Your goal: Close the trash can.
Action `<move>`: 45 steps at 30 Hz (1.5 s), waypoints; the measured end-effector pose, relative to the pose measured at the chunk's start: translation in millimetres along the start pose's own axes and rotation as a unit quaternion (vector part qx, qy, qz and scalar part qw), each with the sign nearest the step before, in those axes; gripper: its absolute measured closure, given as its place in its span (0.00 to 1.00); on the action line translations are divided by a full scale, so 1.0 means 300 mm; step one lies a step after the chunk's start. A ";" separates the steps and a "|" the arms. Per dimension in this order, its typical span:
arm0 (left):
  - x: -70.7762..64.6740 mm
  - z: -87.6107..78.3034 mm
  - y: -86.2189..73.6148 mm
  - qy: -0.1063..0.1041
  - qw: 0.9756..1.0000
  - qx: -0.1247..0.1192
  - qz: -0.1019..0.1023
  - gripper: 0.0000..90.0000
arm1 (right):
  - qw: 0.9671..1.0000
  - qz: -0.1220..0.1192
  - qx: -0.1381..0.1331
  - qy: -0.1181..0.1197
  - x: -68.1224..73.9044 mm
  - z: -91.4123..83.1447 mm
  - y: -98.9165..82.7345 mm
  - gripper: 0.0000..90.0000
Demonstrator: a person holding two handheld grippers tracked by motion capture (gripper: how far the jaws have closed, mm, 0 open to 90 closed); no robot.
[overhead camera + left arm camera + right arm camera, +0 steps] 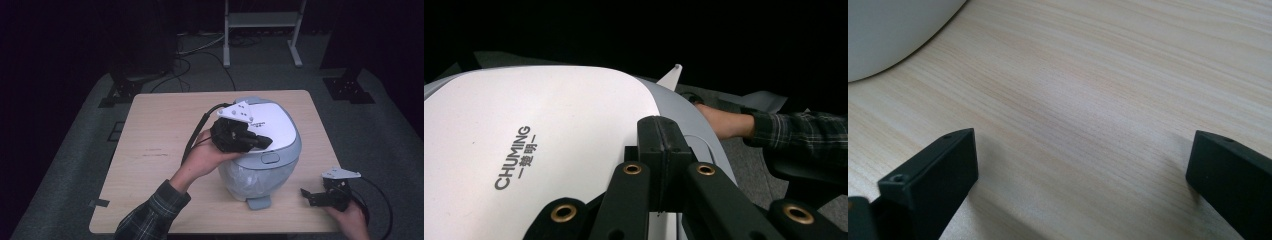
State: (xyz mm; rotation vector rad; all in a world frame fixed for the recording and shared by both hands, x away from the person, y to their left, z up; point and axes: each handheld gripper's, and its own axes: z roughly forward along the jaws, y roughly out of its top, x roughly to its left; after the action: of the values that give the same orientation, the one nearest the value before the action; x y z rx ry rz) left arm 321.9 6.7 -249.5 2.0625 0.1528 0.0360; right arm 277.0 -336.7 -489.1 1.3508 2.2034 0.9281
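The round white-and-grey plastic bin (262, 150) sits mid-table; the left gripper (262, 142), jaws squeezed together with nothing between, rests on its white lid (534, 145); push down gently; the right gripper (306, 195) waits wide apart

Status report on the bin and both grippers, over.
Left gripper shut, jaws over white lid of pedal bin. Right gripper open, low over bare table, beside the bin. Nothing in the way.
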 end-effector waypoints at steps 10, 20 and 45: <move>-0.007 0.013 -0.005 0.010 1.000 0.006 0.001 1.00 | 1.000 -0.001 0.000 0.001 0.000 0.000 0.000 0.00; 0.017 -0.010 -0.019 0.020 1.000 -0.017 -0.008 0.61 | 1.000 -0.001 0.000 0.001 0.000 0.000 0.000 0.00; 0.015 -0.254 -0.185 0.170 0.983 -0.046 -0.043 0.00 | 1.000 -0.001 0.000 0.001 0.000 0.000 0.000 0.00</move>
State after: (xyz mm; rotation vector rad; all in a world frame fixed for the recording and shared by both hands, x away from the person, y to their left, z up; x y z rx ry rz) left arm 314.3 99.9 -262.1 1.9413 0.4435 0.3375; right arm 277.0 -336.6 -489.1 1.3492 2.2054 0.9288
